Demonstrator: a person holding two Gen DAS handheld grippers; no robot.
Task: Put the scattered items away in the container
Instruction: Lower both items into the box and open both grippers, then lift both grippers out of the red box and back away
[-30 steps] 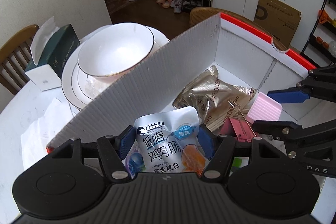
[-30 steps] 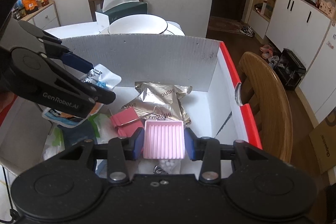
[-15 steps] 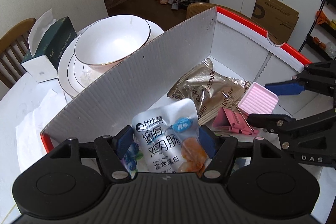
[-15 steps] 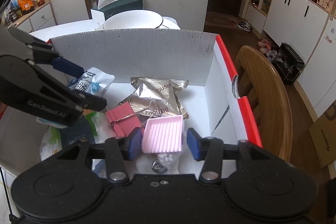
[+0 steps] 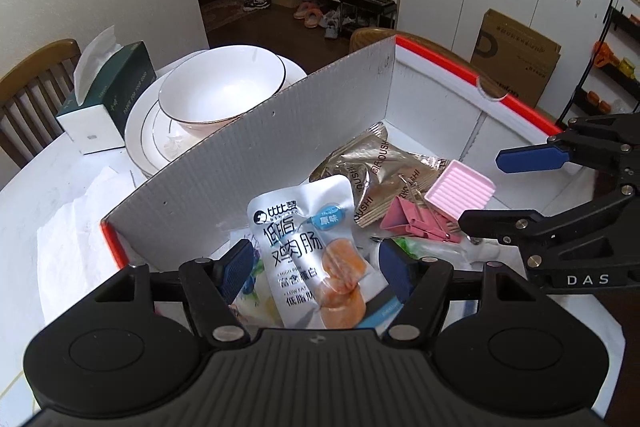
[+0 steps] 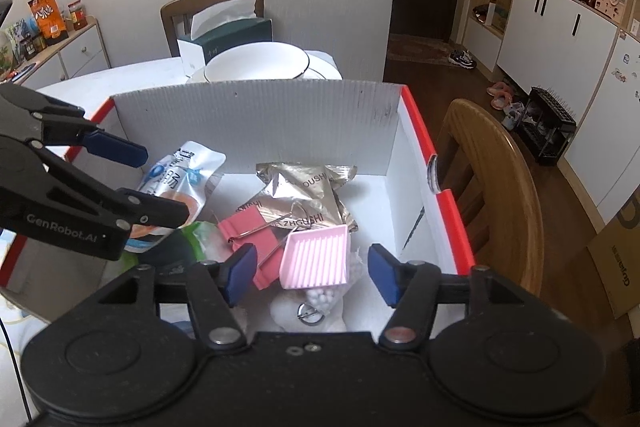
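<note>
The right gripper (image 6: 312, 273) no longer pinches the pink ridged tray (image 6: 316, 257): a second ago its pads pressed on the tray's sides, and now the jaws are opening, with the tray lying loose between them and touching neither pad. The tray rests tilted inside the box (image 6: 420, 131), propped on the pink binder clip (image 6: 248, 231) at its nine o'clock and over a bag of white beads (image 6: 320, 297) at its six o'clock. That item is judged delivered.

The left gripper (image 5: 316, 267) stands spread, the silver sausage pouch (image 5: 308, 243) between its blue pads with a gap on either side. The pouch lies slack on the pile in the box, so it too looks released. Compared with a second ago the left gripper sits a little farther back from the pouch. Both hands seem free to fetch whatever is left outside.

The box is white corrugated plastic with a red rim, its tall flap finely ribbed. The tray is rigid moulded plastic, square, with parallel ridges. The clip is folded pink metal with thin wire handles. At the tray's twelve o'clock, a gold foil packet (image 6: 308, 191) is crinkled and shiny; the pouch is smooth, glossy film. Beyond the flap, on the table (image 5: 48, 195), stand glazed white bowls (image 5: 222, 87) and a tissue box (image 5: 108, 103).
</note>
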